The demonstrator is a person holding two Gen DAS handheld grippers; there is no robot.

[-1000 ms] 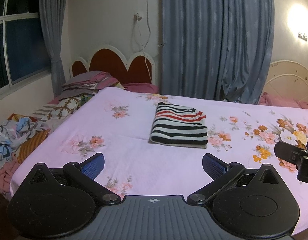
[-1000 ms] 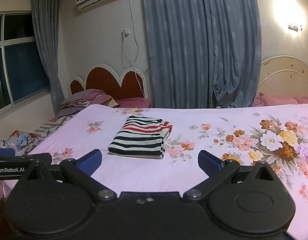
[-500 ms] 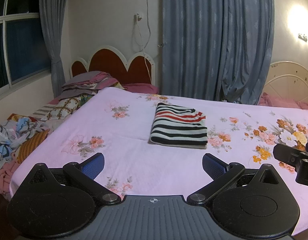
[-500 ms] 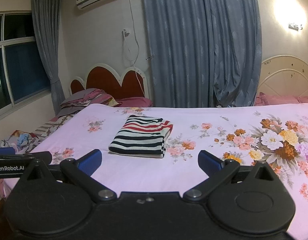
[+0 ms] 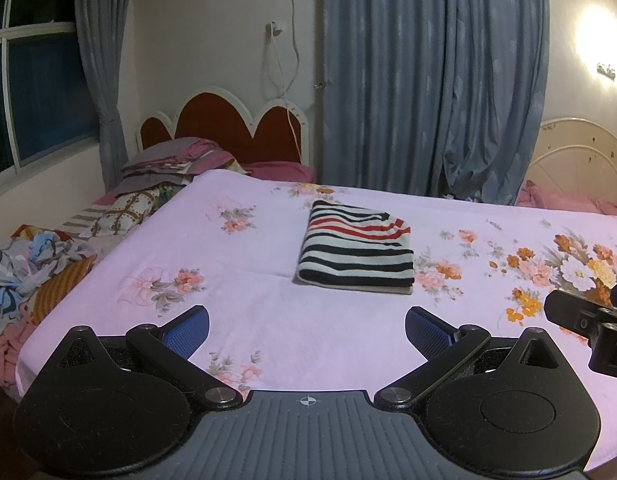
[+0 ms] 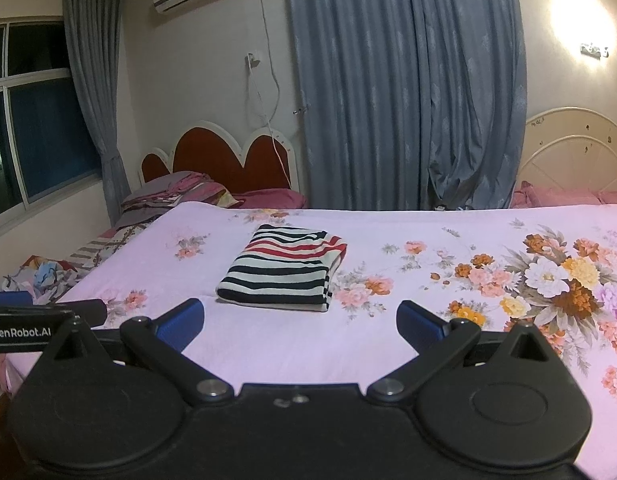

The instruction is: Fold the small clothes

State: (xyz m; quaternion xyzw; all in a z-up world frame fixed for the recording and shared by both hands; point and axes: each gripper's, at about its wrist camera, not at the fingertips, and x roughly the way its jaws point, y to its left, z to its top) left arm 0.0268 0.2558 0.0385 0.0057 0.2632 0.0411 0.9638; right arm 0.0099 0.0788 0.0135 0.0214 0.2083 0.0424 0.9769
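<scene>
Left gripper (image 5: 307, 330): seen nearest the lens in the left wrist view; the two blue-padded fingers are spread wide apart and nothing is held between them. Only bare bedsheet is seen in the gap.
Right gripper (image 6: 300, 322): likewise spread wide in the right wrist view, with nothing gripped. Part of its black body is also seen at the right edge of the left wrist view, beside the left gripper.
Bedsheet (image 5: 248, 280): a pink sheet printed with flowers is spread flat over the bed, below and ahead of both grippers.
Striped garment (image 5: 358, 254): folded into a neat rectangle, in black, white and red stripes; it is laid flat on the sheet near the middle of the bed, ahead of both grippers and apart from them. In the right wrist view it (image 6: 284, 270) is seen slightly left of centre.
Loose clothes (image 5: 32, 268): a crumpled patterned heap is seen off the left side of the bed.
Stacked bedding (image 5: 176, 164): piled at the far left corner, in front of the headboard.
Headboard (image 5: 224, 128): red with a white scalloped edge, set against the far wall.
Curtain (image 5: 428, 80): grey-blue, hung behind the bed.
</scene>
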